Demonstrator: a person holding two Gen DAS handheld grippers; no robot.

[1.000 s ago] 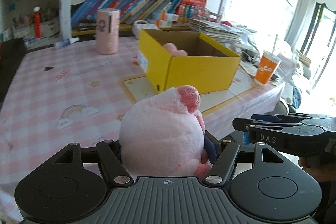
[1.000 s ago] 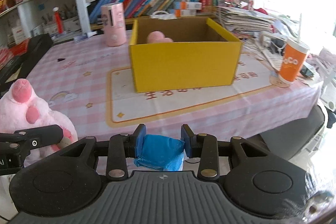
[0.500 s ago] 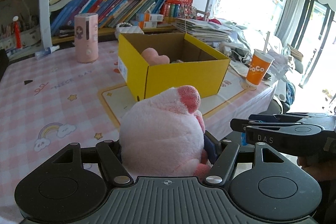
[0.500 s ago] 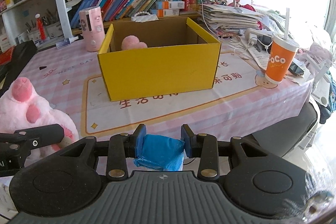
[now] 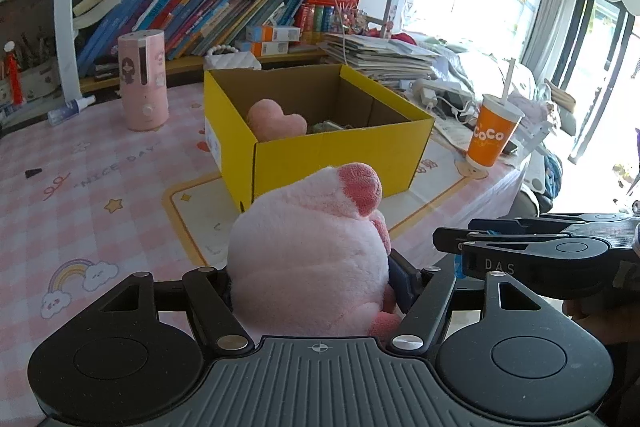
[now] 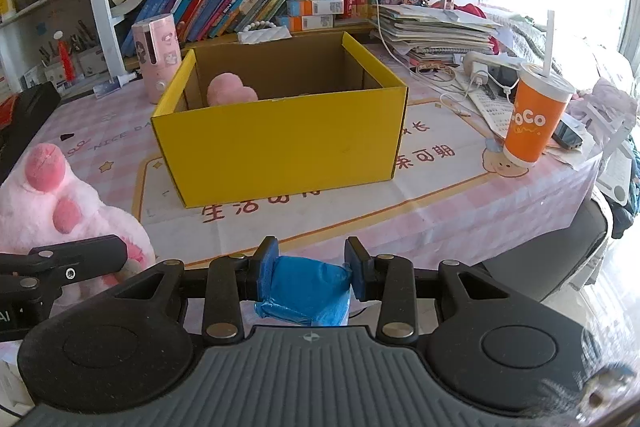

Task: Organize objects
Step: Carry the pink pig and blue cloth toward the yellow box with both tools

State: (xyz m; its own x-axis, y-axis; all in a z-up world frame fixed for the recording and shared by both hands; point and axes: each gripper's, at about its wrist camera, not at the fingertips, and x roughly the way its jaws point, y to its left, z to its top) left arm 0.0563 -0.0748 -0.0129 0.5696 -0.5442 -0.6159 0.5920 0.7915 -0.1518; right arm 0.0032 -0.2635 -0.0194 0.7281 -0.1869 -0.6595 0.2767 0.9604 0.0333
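Note:
My left gripper [image 5: 310, 287] is shut on a pink plush pig [image 5: 308, 251] and holds it above the near table edge; the pig also shows at the left of the right wrist view [image 6: 60, 203]. My right gripper [image 6: 310, 265] is shut on a blue soft packet [image 6: 306, 287], held near the table's front edge. An open yellow cardboard box [image 6: 280, 143] stands on the pink checked tablecloth ahead of both grippers, also in the left wrist view [image 5: 332, 155]. A pink plush heart [image 5: 276, 125] lies inside it.
An orange paper cup with a straw [image 6: 534, 119] stands right of the box. A pink cylindrical humidifier [image 5: 142, 79] stands behind left. Stacked papers and cables [image 6: 440, 31] lie at the back right. A bookshelf [image 5: 224, 15] lines the back. A chair seat [image 6: 560, 251] sits beyond the table's right edge.
Both grippers have moved toward the box while keeping hold of their objects; the box now appears larger and more centred, and more of its inside shows.

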